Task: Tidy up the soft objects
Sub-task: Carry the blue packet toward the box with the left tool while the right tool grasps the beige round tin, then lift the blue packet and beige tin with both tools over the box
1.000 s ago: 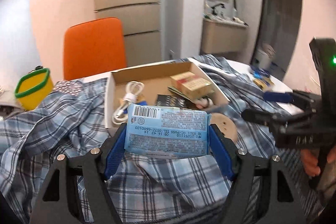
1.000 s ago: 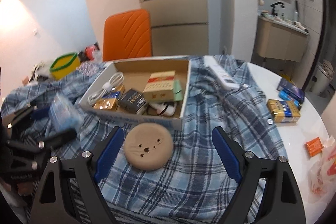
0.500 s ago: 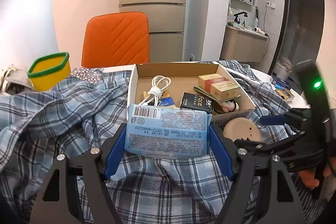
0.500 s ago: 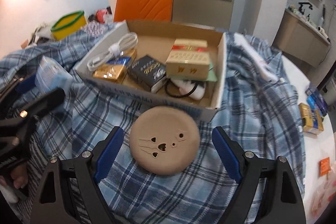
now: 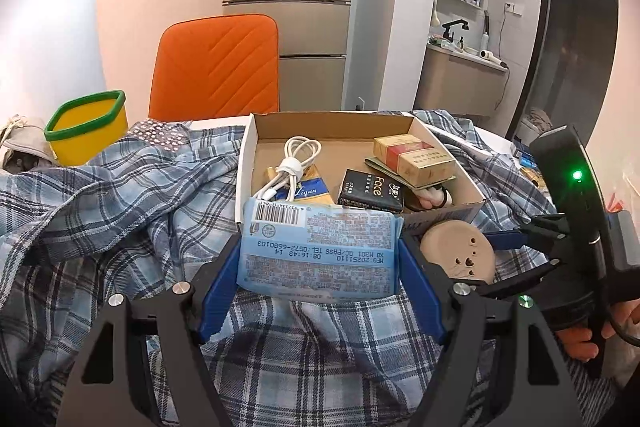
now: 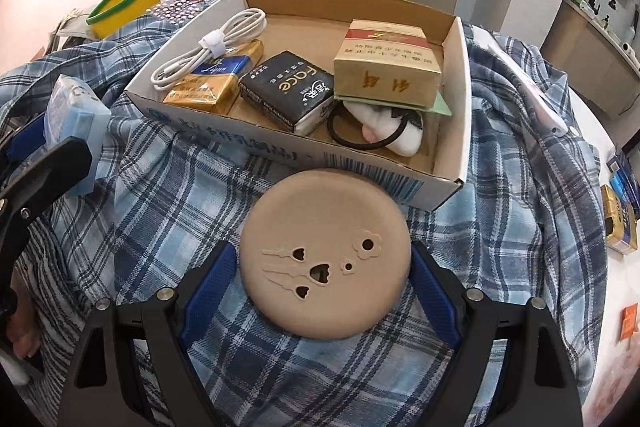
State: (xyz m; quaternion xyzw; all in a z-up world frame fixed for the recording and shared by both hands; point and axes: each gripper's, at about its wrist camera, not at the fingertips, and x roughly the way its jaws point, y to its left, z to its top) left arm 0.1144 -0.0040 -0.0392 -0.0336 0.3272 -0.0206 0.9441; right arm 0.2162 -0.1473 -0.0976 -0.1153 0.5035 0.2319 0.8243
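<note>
Plaid cloth (image 6: 500,187) is covering the tabletop, with an orange chair (image 5: 216,67) and a tall fridge standing behind it, and a shallow cardboard box (image 6: 460,99) is sitting on the cloth just ahead of both tools. The left hand-held gripper (image 5: 320,263) is clamping a pale blue tissue pack (image 5: 320,251) between its blue pads, holding it just short of the box's near wall. The right hand-held gripper (image 6: 322,279) is pointing steeply down at a round tan pad (image 6: 326,255) lying on the cloth right in front of the box; its jaws have just been closing, and the pad is sitting between them, but narrow gaps are showing on both sides, so it is not gripping anything yet. Inside the box a white cable (image 6: 216,43), a black tissue pack (image 6: 288,91), a gold pack, a tan carton (image 6: 384,67) and a hair tie on something white are already lying. The step in hand appears to be picking up the pad while the blue pack is waiting to go in. Next, the right jaws probably need to squeeze gently on the pad's rim, since it looks soft and low, then lift it clear of the near wall toward the little free floor left in the box.
</note>
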